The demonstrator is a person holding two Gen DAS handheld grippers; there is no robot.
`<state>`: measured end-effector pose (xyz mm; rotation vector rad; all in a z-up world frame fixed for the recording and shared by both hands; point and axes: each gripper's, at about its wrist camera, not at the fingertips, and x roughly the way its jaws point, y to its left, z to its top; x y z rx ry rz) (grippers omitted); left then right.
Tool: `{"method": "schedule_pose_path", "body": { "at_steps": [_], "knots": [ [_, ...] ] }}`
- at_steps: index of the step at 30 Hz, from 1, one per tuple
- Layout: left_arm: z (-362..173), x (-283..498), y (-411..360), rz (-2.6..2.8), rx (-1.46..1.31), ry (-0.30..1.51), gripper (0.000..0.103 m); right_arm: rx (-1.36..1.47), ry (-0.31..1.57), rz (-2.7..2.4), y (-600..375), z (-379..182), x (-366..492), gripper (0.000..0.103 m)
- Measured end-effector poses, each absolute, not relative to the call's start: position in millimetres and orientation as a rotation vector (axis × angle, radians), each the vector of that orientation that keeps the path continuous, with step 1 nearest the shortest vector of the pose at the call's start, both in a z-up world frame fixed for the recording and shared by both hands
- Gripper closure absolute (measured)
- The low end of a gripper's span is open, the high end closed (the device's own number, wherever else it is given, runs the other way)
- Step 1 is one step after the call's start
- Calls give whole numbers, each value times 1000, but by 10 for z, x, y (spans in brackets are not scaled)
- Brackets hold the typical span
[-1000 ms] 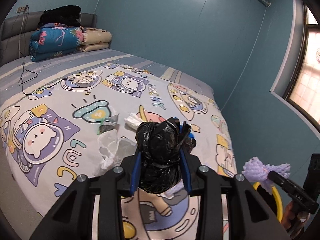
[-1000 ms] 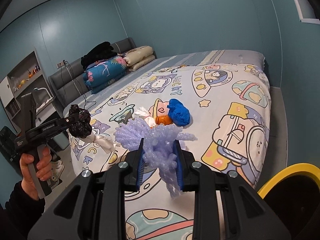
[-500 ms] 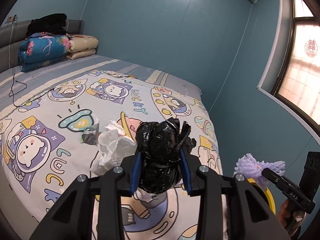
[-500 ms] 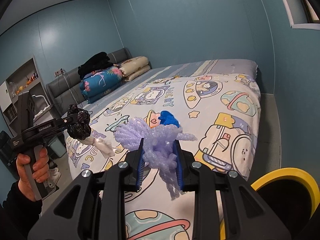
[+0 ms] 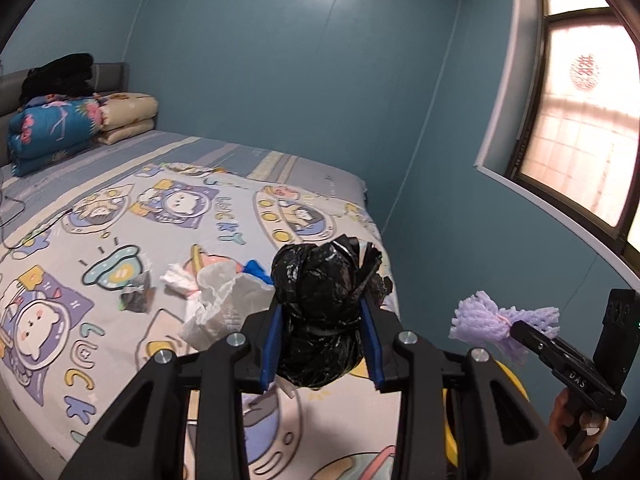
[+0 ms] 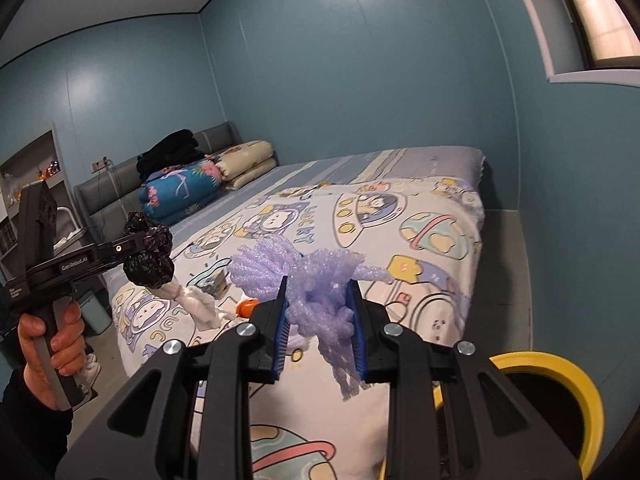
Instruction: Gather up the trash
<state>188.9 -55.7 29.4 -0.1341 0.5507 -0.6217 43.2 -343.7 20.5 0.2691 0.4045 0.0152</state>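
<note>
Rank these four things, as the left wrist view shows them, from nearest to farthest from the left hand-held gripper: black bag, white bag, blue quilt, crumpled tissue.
1. Black bag: clamped in the left hand-held gripper.
2. White bag: hanging just left of it.
3. Crumpled tissue: on the bed beyond the white bag.
4. Blue quilt: folded at the headboard, far left.

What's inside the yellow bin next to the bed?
Only the yellow bin's rim and a dark interior show; any contents are hidden by shadow and the right gripper.
</note>
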Motion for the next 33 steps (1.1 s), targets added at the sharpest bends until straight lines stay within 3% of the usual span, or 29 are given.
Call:
{"method": "schedule_pose_path", "body": {
  "at_steps": [33],
  "knots": [
    [325,1401,-1895,-894,-27,555,71,224,241,-281,-4017,464,-452,78]
  ]
}}
